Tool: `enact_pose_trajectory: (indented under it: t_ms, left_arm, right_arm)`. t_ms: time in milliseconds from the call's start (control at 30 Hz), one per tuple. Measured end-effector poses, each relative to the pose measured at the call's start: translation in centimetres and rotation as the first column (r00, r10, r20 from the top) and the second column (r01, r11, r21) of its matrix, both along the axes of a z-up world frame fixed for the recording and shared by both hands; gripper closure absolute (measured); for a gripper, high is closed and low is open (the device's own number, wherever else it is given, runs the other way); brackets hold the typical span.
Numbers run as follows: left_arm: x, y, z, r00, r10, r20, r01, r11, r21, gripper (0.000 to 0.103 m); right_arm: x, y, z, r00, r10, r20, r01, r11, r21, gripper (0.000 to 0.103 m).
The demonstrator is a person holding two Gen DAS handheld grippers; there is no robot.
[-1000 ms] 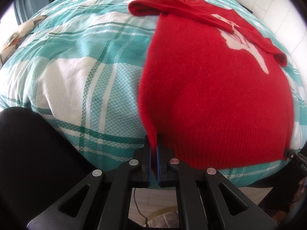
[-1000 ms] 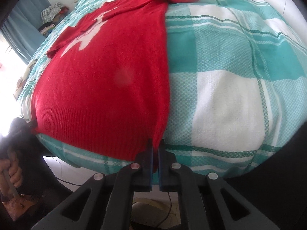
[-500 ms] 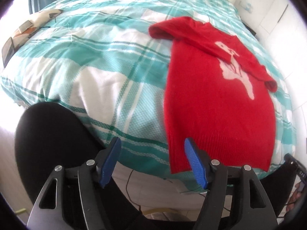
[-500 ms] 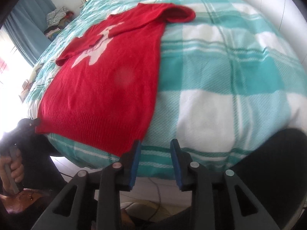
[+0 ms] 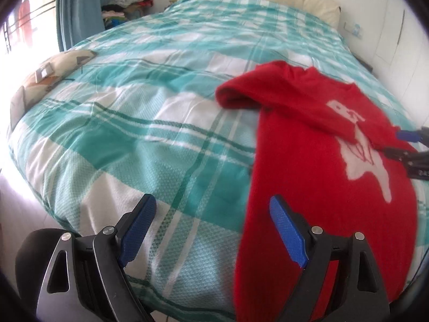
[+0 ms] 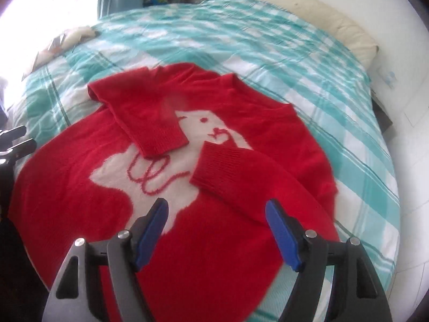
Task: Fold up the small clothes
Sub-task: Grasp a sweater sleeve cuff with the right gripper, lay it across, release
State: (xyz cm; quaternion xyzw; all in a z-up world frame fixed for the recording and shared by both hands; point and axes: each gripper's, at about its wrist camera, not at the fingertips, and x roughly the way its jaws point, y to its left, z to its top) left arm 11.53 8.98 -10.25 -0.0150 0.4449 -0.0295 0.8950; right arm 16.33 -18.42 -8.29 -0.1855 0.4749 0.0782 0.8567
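Note:
A red knit sweater (image 6: 230,241) with a white animal motif (image 6: 193,128) lies flat on the bed, both sleeves folded in across the chest. It also shows in the left wrist view (image 5: 321,187). My left gripper (image 5: 211,225) is open and empty, above the sweater's left edge near the hem. My right gripper (image 6: 217,228) is open and empty, above the sweater's lower middle, near the right sleeve cuff (image 6: 214,169). The right gripper also shows at the right edge of the left wrist view (image 5: 410,145).
The bed has a teal and white plaid cover (image 5: 134,123). A cream headboard cushion (image 6: 303,10) runs along the far end. A patterned pillow (image 5: 48,80) lies at the bed's left side. Piled clothes (image 5: 126,2) and a blue curtain stand beyond.
Both grippers let go of the sweater's hem corners and opened wide. Both then lifted and moved forward over the bed, the right one over the sweater's body.

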Motion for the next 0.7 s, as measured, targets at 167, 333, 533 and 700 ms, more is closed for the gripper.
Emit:
enact_pose_trajectory:
  t_ms: [167, 333, 533, 700]
  left_arm:
    - [-0.1, 0.1, 0.0, 1.000, 0.003, 0.012, -0.003, 1.000, -0.001, 0.014]
    - [-0.1, 0.3, -0.2, 1.000, 0.014, 0.000, -0.014, 1.000, -0.018, 0.014]
    - [0.2, 0.4, -0.4, 0.999, 0.037, -0.008, -0.037, 0.999, -0.037, 0.014]
    - [0.5, -0.1, -1.1, 0.999, 0.042, -0.023, -0.043, 0.999, -0.026, 0.013]
  right_arm:
    - [3.6, -1.5, -4.4, 0.997, -0.053, -0.062, 0.056, 0.997, 0.045, 0.078]
    - [0.5, -11.5, 1.6, 0.926, -0.365, 0.095, 0.334, 0.910, 0.244, 0.097]
    - [-10.9, -28.7, 5.9, 0.637, -0.746, 0.192, 0.651, 0.655, 0.384, 0.097]
    - [-17.2, -35.5, 3.3, 0.490, -0.866, 0.101, 0.743, 0.475, 0.471, 0.097]
